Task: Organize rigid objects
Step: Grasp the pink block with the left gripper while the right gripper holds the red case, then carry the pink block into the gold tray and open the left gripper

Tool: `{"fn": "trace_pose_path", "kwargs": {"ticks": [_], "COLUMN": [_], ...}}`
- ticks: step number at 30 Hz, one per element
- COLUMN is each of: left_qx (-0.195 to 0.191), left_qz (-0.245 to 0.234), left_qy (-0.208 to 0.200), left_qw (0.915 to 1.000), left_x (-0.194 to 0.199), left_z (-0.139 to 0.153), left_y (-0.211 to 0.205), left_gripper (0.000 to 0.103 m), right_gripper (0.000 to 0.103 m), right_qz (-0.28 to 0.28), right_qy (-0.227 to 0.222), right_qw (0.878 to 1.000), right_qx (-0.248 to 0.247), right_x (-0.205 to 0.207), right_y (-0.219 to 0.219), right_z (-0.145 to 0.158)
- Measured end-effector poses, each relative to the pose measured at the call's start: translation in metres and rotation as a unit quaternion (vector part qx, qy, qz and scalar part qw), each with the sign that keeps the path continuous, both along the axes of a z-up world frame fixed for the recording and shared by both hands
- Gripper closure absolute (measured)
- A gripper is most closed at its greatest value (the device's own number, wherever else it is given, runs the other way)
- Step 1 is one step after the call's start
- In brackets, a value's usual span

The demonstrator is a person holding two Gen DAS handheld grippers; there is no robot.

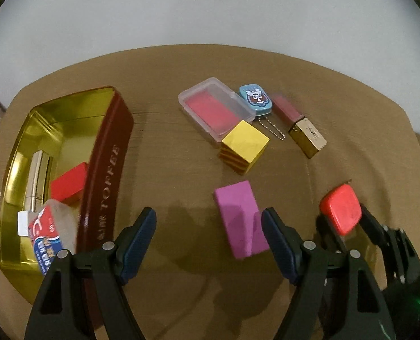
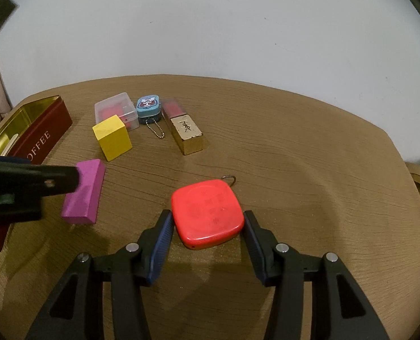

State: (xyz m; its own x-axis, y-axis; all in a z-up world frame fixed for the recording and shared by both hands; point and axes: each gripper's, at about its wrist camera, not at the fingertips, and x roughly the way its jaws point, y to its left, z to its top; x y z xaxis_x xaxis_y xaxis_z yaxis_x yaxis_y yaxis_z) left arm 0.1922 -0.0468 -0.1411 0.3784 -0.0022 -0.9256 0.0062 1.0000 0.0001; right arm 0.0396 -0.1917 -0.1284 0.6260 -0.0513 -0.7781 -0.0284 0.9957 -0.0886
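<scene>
Left gripper point(image 1: 208, 223) spread and empty above table point(image 1: 167, 147), pink block point(image 1: 239, 218) just right of centre, long axis running away; right gripper point(image 2: 208, 223) pinching red case point(image 2: 207, 212).

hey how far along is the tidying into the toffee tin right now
Partly done. The toffee tin already holds a red block and a small bottle. In hand: the right tool is clamped on the red square case, while the left tool is open near the pink block. Left: yellow block, clear box, blue keychain, lipstick.
</scene>
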Motion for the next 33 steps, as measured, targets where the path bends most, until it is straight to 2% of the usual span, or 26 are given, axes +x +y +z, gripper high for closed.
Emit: {"fn": "trace_pose_path", "kwargs": {"ticks": [3,7,10,13,15,25,30,33], "left_qx": [0.001,0.001,0.005,0.000,-0.002,0.005,0.009,0.024], "left_qz": [0.000,0.004,0.000,-0.001,-0.004,-0.014,-0.021,-0.032], "left_qy": [0.008,0.010,0.013,0.006,-0.001,-0.017,-0.035,-0.053], "left_qw": [1.0000,0.9999,0.9999,1.0000,1.0000,0.9997,0.9991,0.9978], "left_x": [0.007,0.013,0.015,0.015,0.014,0.003,-0.013,-0.023], "left_z": [-0.007,-0.013,-0.018,-0.020,-0.018,-0.012,0.005,0.017], "left_y": [-0.008,-0.012,-0.018,-0.021,-0.022,-0.013,-0.014,-0.014], "left_gripper": [0.040,0.044,0.052,0.062,0.075,0.076,0.076,0.076], "right_gripper": [0.052,0.052,0.052,0.052,0.052,0.052,0.052,0.052], "right_qz": [0.000,0.000,-0.001,-0.001,-0.001,-0.002,-0.002,-0.002], "right_qy": [0.001,0.001,0.002,0.002,0.002,0.003,0.003,0.003], "right_qw": [1.000,1.000,1.000,1.000,1.000,1.000,1.000,1.000], "right_qx": [0.004,0.008,0.010,0.009,0.010,0.009,0.008,0.007], "right_x": [0.001,0.000,0.000,0.000,0.000,0.000,0.000,0.000], "right_y": [-0.002,-0.004,-0.004,-0.003,-0.003,-0.002,-0.002,-0.002], "right_z": [0.000,0.001,0.001,0.001,0.001,0.001,0.001,0.001]}}
